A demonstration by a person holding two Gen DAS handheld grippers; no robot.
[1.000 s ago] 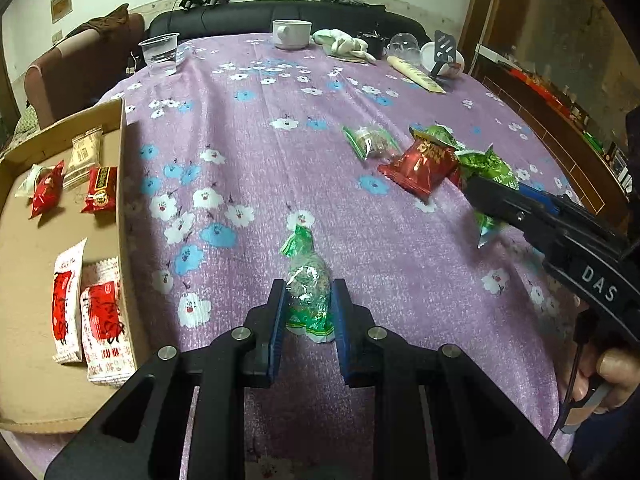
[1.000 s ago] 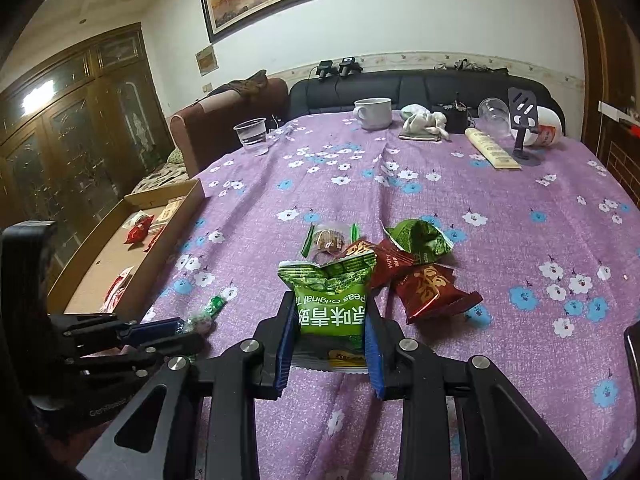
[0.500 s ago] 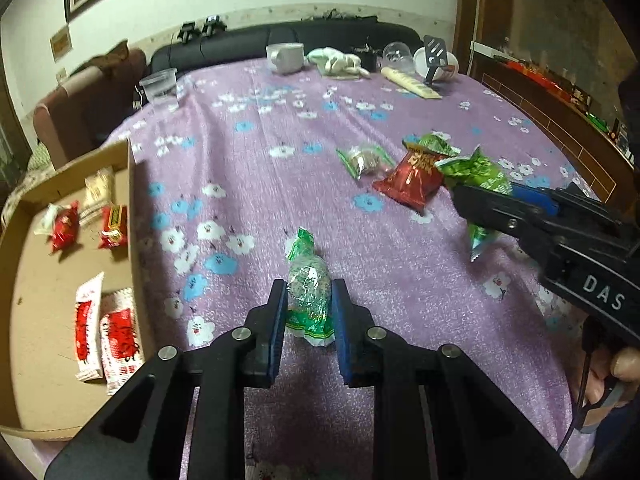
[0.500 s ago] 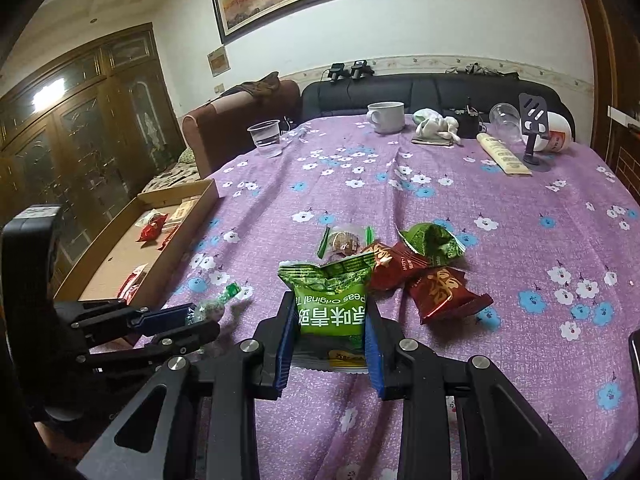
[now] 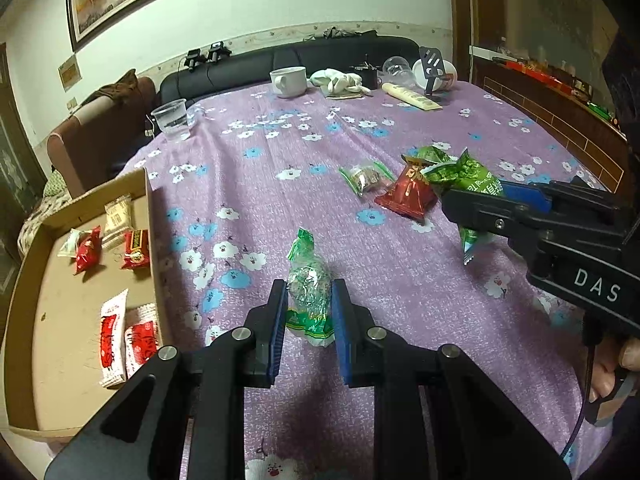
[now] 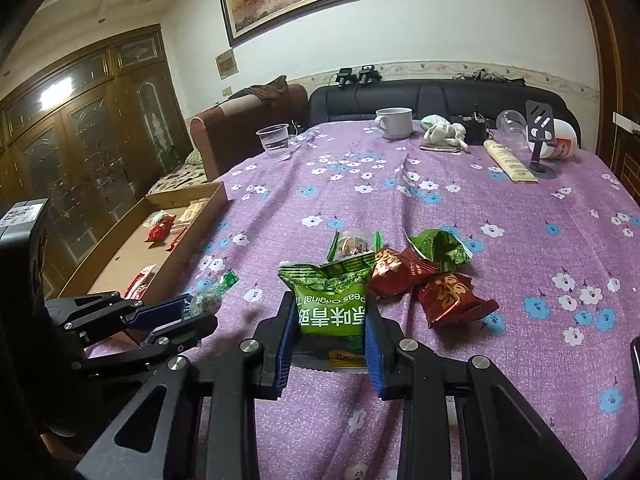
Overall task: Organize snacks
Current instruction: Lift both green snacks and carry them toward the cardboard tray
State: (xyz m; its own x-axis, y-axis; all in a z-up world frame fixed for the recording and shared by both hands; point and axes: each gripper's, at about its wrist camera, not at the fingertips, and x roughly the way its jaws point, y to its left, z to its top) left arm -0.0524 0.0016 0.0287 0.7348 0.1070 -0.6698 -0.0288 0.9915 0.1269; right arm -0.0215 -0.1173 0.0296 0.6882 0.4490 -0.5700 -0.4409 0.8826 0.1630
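My left gripper is shut on a small clear snack packet with green ends, held just above the purple flowered tablecloth. In the right wrist view that packet and the left gripper show at lower left. My right gripper is shut on a green pea snack bag; the left wrist view shows this bag held at the right. Loose on the cloth lie two red packets, a green packet and a clear packet. A cardboard tray at the left holds several packets.
At the table's far end stand a white mug, a clear plastic cup, a crumpled cloth, a long wrapped bar and a phone stand. A sofa and armchair sit behind. A hand grips the right tool.
The left gripper has lifted a little with its packet and tilted up, so more of the far wall shows. The right gripper and its green bag have stayed put.
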